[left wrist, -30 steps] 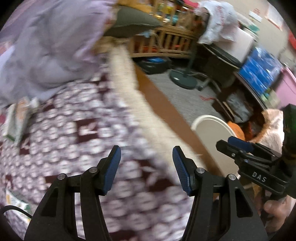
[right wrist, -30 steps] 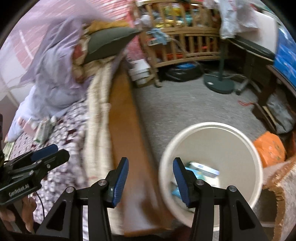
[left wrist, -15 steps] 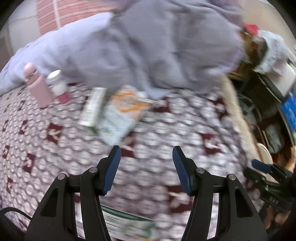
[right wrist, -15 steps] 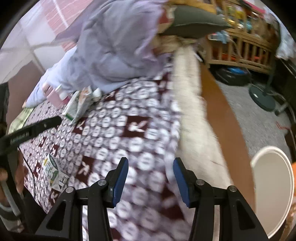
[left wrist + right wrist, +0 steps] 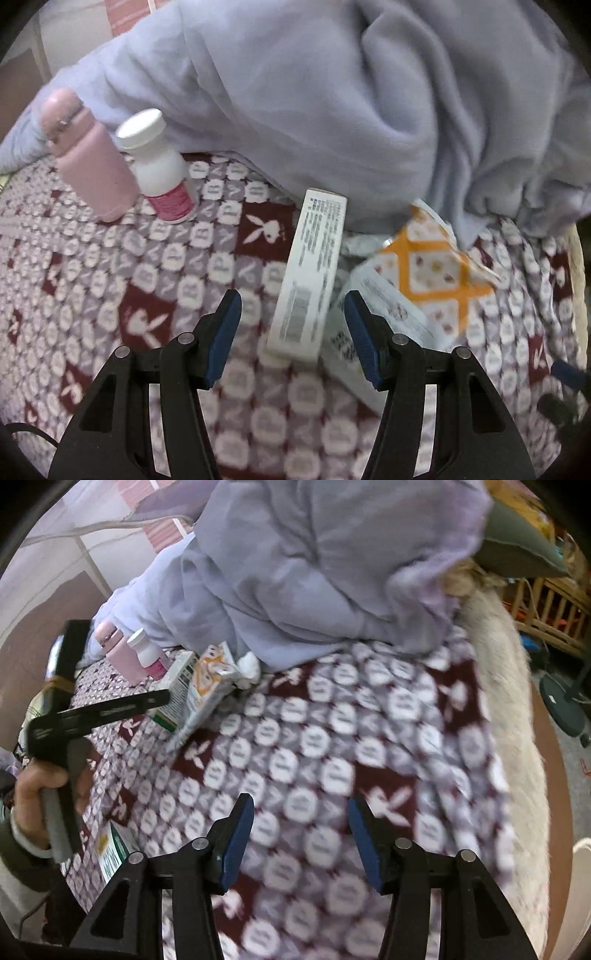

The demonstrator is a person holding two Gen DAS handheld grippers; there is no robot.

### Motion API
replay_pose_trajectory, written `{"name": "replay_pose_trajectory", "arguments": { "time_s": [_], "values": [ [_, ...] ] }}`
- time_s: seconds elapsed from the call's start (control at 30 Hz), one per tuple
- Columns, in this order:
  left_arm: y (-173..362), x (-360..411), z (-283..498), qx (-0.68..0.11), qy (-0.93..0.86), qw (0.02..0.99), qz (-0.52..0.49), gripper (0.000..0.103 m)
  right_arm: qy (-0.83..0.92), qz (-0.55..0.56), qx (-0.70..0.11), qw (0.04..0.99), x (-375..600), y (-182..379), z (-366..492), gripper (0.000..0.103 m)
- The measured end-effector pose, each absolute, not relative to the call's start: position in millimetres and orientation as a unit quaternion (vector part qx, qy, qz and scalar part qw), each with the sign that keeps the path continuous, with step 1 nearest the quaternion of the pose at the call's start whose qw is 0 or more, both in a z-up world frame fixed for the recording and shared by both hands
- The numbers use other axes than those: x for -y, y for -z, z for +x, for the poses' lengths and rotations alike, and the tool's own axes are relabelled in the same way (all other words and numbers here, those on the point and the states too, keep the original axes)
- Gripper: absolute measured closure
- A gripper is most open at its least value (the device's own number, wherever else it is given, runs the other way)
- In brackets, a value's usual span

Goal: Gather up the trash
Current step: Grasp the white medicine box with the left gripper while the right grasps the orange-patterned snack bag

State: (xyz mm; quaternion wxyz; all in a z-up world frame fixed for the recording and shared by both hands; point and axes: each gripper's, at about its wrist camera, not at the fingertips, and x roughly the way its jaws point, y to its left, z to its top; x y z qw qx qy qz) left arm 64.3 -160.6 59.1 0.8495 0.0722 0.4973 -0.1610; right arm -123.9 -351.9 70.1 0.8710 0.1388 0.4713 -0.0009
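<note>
Two grippers over the bed: left gripper fingers released, straddling a white carton; right gripper fingers opening, empty, above bare patterned blanket near bed's edge.

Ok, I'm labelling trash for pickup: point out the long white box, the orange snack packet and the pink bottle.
long white box point(image 5: 309, 280), left wrist view, middle of its printed face.
orange snack packet point(image 5: 436, 269), left wrist view, centre of the wrapper.
pink bottle point(image 5: 94, 173), left wrist view, middle of its body.

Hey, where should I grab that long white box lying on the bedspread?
Grip the white box across its narrow width near the barcode end, coming from above. It lies flat and lengthwise between the open left gripper fingers, so its long sides face the pads.
</note>
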Motion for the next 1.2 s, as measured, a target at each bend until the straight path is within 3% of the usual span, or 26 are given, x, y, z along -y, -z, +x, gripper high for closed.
{"name": "replay_pose_trajectory", "arguments": {
  "time_s": [0.03, 0.1, 0.13, 0.33, 0.53, 0.83, 0.9, 0.97, 1.2],
  "values": [
    [-55.5, 160.8, 68.9, -0.501, 0.168, 0.846, 0.069, 0.048, -0.005, 0.141, -0.47, 0.871, 347.6, -70.1, -116.6, 0.051],
    [-51.8, 157.7, 74.5, -0.501, 0.17, 0.846, 0.063, 0.075, -0.011, 0.141, -0.471, 0.871, 341.0, -69.4, -107.0, 0.051],
    [-51.0, 154.9, 76.4, -0.504, 0.173, 0.844, 0.061, 0.078, -0.014, 0.139, -0.473, 0.87, 335.0, -68.6, -99.9, 0.051],
    [-65.0, 130.7, 64.6, -0.488, 0.21, 0.845, 0.053, 0.078, -0.026, 0.129, -0.475, 0.87, 312.9, -66.6, -75.4, 0.048],
    [-63.2, 155.7, 64.9, -0.491, 0.223, 0.839, 0.078, 0.078, -0.018, 0.145, -0.475, 0.868, 317.2, -68.4, -81.7, 0.048],
    [-73.5, 171.5, -12.4, -0.513, 0.325, 0.789, 0.093, 0.078, 0.031, 0.153, -0.474, 0.866, 352.9, -77.4, -100.5, 0.045],
    [-80.5, 158.8, -15.6, -0.508, 0.319, 0.796, 0.078, 0.078, 0.022, 0.172, -0.469, 0.866, 352.1, -77.9, -100.3, 0.043],
    [-88.4, 143.4, -13.0, -0.501, 0.302, 0.808, 0.071, 0.078, 0.011, 0.186, -0.464, 0.866, 345.4, -77.1, -97.3, 0.032],
    [-92.7, 102.4, 1.0, -0.48, 0.254, 0.836, 0.082, 0.078, -0.011, 0.211, -0.465, 0.86, 310.2, -57.8, -59.2, 0.024]
  ]
}}
